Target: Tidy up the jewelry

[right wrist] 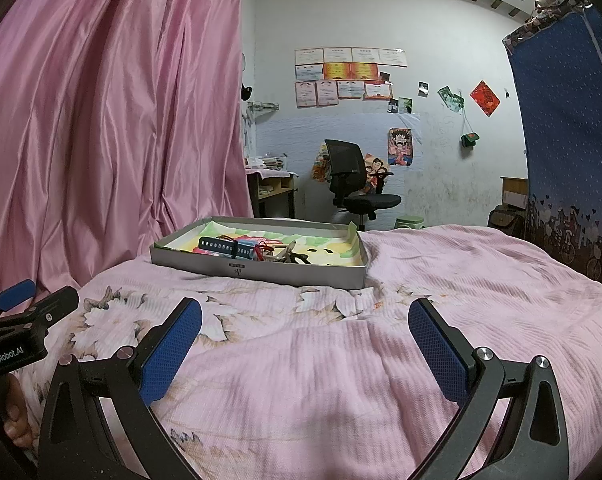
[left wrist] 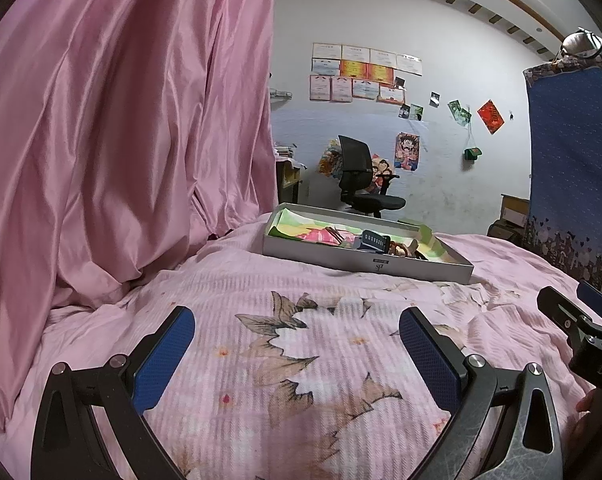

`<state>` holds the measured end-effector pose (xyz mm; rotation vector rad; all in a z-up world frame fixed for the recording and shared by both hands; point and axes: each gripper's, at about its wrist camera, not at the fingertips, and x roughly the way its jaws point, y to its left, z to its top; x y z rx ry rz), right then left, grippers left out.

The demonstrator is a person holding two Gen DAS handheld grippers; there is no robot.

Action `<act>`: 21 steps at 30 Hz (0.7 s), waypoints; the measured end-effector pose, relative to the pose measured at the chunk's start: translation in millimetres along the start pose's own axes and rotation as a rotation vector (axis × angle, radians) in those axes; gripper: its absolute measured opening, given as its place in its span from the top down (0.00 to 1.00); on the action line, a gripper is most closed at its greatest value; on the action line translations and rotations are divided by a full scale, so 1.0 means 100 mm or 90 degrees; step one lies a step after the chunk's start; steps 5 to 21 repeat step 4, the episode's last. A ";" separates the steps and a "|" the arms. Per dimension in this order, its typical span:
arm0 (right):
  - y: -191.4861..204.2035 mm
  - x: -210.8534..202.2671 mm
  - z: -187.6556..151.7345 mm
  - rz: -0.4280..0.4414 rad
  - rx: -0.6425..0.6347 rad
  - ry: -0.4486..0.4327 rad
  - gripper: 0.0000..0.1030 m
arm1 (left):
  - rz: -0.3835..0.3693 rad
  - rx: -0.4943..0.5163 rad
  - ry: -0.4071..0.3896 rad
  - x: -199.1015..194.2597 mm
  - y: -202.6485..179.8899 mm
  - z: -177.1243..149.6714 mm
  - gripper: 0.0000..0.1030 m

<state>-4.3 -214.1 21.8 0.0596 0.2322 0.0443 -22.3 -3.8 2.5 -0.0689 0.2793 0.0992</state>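
A shallow grey box [left wrist: 321, 251] with a colourful lining sits on the pink bed, also in the right wrist view [right wrist: 205, 263]. Inside lie a dark blue watch strap [left wrist: 375, 241] [right wrist: 217, 246] and a tangle of bracelets and cords [left wrist: 401, 249] [right wrist: 277, 254]. My left gripper [left wrist: 297, 342] is open and empty, low over the floral bedspread, well short of the box. My right gripper [right wrist: 305, 334] is open and empty, also short of the box. Each gripper shows at the edge of the other's view [left wrist: 577, 320] [right wrist: 25, 308].
A pink satin curtain [left wrist: 113, 140] hangs close on the left. A blue patterned cloth [right wrist: 569, 152] hangs on the right. Beyond the bed stand a black office chair [right wrist: 353, 184], a small desk [right wrist: 273, 188] and a green stool [right wrist: 411, 222].
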 end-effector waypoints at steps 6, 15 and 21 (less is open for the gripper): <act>0.00 0.00 0.00 0.000 0.001 0.000 0.01 | -0.002 0.000 0.000 0.00 0.01 0.00 0.00; 0.00 0.00 0.00 0.000 0.001 0.000 0.01 | -0.002 0.000 0.000 0.00 0.01 0.00 0.00; 0.00 0.00 0.00 0.000 0.001 0.000 0.01 | -0.002 0.000 0.000 0.00 0.01 0.00 0.00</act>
